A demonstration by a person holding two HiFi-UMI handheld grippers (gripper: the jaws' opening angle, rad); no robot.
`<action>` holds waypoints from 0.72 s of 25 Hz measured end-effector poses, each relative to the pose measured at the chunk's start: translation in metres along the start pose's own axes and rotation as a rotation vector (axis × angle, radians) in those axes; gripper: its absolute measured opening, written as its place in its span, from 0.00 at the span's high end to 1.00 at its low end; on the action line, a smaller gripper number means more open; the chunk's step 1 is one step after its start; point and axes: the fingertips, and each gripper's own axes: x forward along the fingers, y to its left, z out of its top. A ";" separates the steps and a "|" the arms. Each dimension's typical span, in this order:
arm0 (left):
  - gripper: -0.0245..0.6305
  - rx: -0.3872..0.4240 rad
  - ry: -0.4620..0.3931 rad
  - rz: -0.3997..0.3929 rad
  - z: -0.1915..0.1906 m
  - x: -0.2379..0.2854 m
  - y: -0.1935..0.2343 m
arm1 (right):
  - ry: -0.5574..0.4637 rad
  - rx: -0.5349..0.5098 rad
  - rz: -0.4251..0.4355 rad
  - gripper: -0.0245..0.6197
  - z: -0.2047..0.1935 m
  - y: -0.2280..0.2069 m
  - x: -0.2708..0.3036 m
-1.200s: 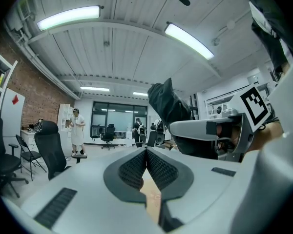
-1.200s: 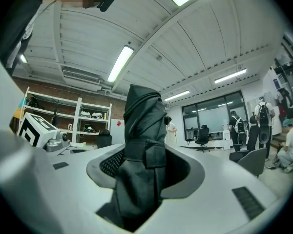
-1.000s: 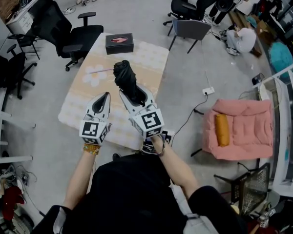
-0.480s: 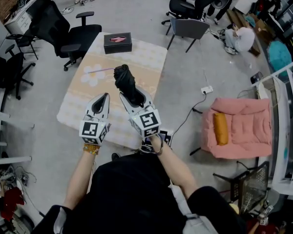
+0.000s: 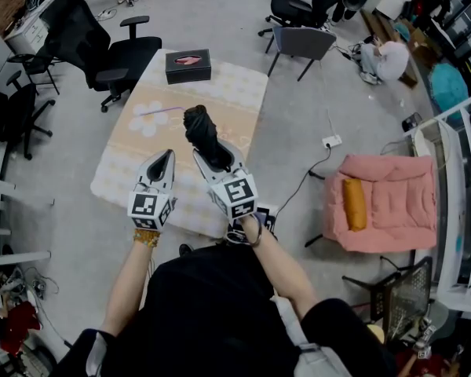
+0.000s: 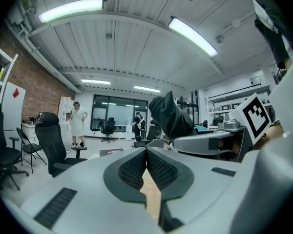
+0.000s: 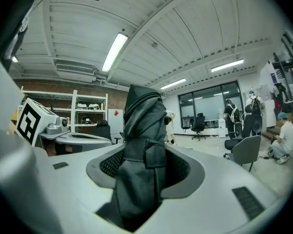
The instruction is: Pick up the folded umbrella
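The folded black umbrella (image 5: 202, 129) stands out of my right gripper (image 5: 217, 153), which is shut on its lower part above the near half of the table (image 5: 125, 144). In the right gripper view the umbrella (image 7: 142, 126) fills the gap between the pads and rises upright past them. My left gripper (image 5: 169, 154) hangs just to the left at about the same height, its jaws shut with nothing in them. In the left gripper view the pads of the left gripper (image 6: 146, 153) meet, and the umbrella (image 6: 167, 116) and right gripper body (image 6: 210, 141) show at the right.
A beige flowered cloth covers the table. A black tissue box (image 5: 188, 65) sits at its far end, a thin purple stick (image 5: 162, 110) near the left side. Black office chairs (image 5: 122, 49) stand at the left, a grey chair (image 5: 302, 44) beyond, a pink armchair (image 5: 385, 206) at the right.
Both grippers have sunk a little toward the table. The umbrella stays gripped in the right one, and the left stays shut and empty.
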 end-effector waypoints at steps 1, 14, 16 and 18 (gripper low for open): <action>0.94 -0.001 0.003 0.000 -0.001 0.000 0.000 | 0.001 -0.001 -0.001 0.63 -0.001 -0.001 0.000; 0.94 -0.001 -0.001 -0.012 0.003 0.006 0.000 | 0.002 -0.011 -0.001 0.63 0.003 -0.009 -0.004; 0.94 -0.001 0.000 -0.016 0.004 0.007 0.000 | 0.000 -0.012 -0.003 0.63 0.005 -0.010 -0.004; 0.94 0.000 0.001 -0.022 0.003 0.008 -0.002 | -0.005 -0.014 -0.009 0.63 0.007 -0.012 -0.005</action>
